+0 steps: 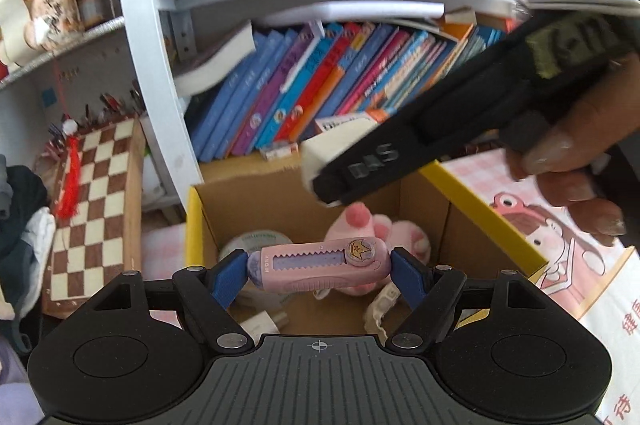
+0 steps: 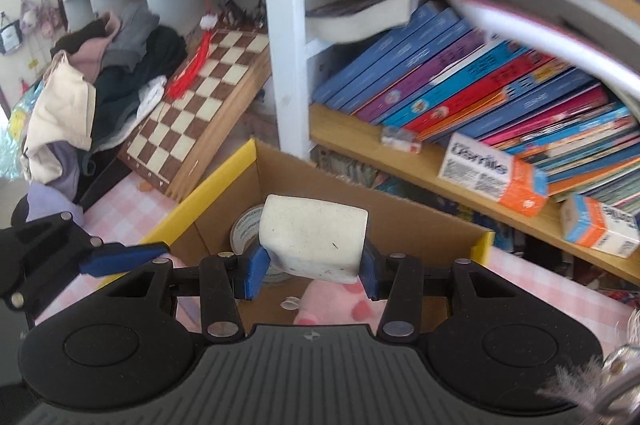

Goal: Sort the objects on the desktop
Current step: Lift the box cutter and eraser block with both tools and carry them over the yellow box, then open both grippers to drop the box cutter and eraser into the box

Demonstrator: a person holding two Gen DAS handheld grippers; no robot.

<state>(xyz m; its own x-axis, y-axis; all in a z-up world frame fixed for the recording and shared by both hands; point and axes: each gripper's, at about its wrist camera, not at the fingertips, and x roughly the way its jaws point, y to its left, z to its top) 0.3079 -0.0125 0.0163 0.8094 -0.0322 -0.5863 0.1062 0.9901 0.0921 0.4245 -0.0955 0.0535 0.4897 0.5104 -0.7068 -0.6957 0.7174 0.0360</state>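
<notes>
The left claw [image 1: 318,271] clamps a pink retractable eraser [image 1: 320,267], printed "M&G", endwise above the yellow-rimmed cardboard box [image 1: 192,221]. At two o'clock, the right claw [image 2: 312,267], its body embossed "DAS", grips a white block eraser [image 2: 314,237] over the same box.

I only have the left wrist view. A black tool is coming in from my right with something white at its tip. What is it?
Observer: A white rectangular eraser block, clamped across its sides by the right tool.
Operator: Is it over the box?
Observer: Yes, above the yellow-rimmed cardboard box, with a tape roll showing behind it.
Operator: Anything beside the box on that side?
Observer: A bookshelf holding an orange-and-white carton.
</notes>
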